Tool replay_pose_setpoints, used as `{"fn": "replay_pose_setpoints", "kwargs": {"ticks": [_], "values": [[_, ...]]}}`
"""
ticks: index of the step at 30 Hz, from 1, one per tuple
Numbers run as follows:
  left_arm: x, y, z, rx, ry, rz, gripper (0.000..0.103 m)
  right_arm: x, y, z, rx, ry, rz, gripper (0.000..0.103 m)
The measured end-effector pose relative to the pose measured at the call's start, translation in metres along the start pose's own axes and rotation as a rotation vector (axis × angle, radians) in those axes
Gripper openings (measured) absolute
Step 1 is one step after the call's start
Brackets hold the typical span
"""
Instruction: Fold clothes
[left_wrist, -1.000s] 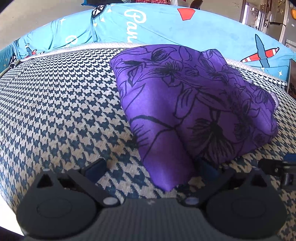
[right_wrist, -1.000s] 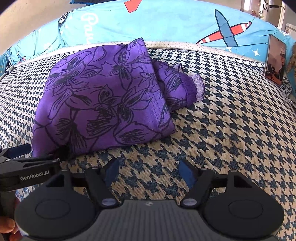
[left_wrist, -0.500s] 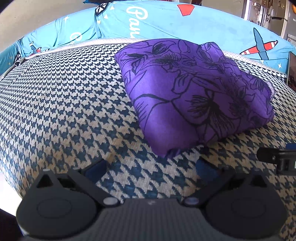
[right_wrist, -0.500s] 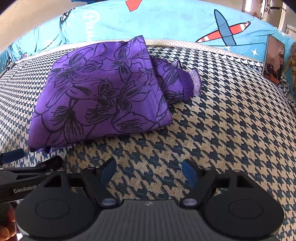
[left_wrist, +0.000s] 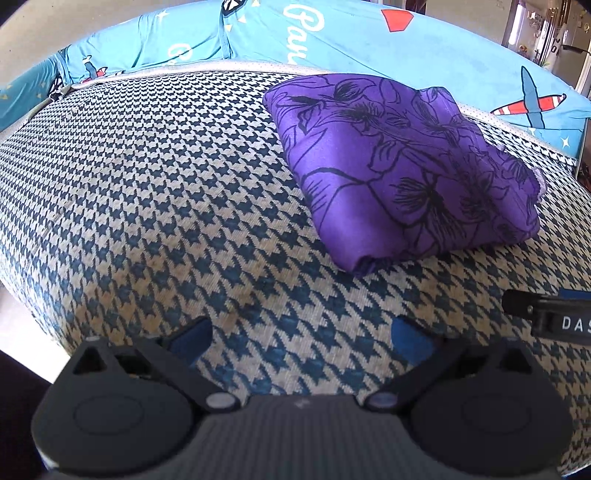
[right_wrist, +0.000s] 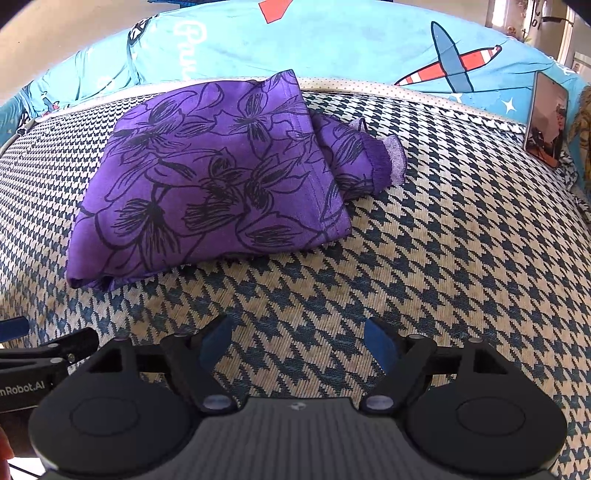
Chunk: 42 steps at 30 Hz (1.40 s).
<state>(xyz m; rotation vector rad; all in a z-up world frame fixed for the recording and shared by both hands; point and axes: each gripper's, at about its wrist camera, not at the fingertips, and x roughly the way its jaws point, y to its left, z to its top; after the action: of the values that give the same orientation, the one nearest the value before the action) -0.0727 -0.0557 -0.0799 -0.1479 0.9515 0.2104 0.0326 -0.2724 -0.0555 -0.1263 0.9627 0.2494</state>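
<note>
Purple flowered garment (left_wrist: 406, 170) lies folded on houndstooth bedcover (left_wrist: 166, 192), upper right of left wrist frame, upper left of centre in right wrist frame (right_wrist: 214, 177). Sleeve cuff (right_wrist: 384, 158) pokes out at its right side. Left gripper (left_wrist: 301, 334) jaws apart, nothing between, short of cloth. Right gripper (right_wrist: 299, 336) jaws apart, empty, over bare cover. Blue airplane-print sheet (right_wrist: 332, 40) along top. Phone (right_wrist: 546, 118) propped at far right.

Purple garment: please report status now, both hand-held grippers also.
Left hand-held gripper open, empty. Right hand-held gripper open, empty. Purple garment folded on houndstooth cover, untouched. Nothing in the way.
</note>
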Motion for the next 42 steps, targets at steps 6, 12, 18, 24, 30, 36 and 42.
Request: {"fn": "replay_pose_setpoints", "kwargs": {"ticks": [6, 12, 18, 24, 30, 36, 42], "values": [[-0.018, 0.0, 0.003, -0.001, -0.029, 0.012, 0.103, -0.004, 0.004, -0.005, -0.014, -0.003, 0.002, 0.078], [-0.026, -0.004, 0.001, 0.007, -0.028, 0.021, 0.103, -0.007, 0.008, -0.009, -0.026, -0.007, 0.004, 0.078], [-0.026, -0.003, -0.001, -0.011, -0.006, 0.013, 0.103, -0.011, 0.009, -0.012, -0.027, -0.012, 0.009, 0.078], [-0.033, -0.008, -0.007, 0.002, -0.009, 0.024, 0.103, -0.014, 0.011, -0.016, -0.033, -0.014, 0.009, 0.078], [-0.037, -0.015, -0.01, 0.02, -0.011, 0.028, 0.103, -0.015, 0.011, -0.019, -0.043, -0.015, 0.003, 0.078], [-0.044, -0.02, -0.009, 0.036, -0.025, 0.021, 0.103, -0.018, 0.007, -0.017, -0.054, -0.019, -0.003, 0.078], [-0.046, -0.02, -0.005, 0.031, -0.026, 0.028, 0.103, -0.024, 0.0, -0.006, -0.079, -0.023, 0.004, 0.078]]}}
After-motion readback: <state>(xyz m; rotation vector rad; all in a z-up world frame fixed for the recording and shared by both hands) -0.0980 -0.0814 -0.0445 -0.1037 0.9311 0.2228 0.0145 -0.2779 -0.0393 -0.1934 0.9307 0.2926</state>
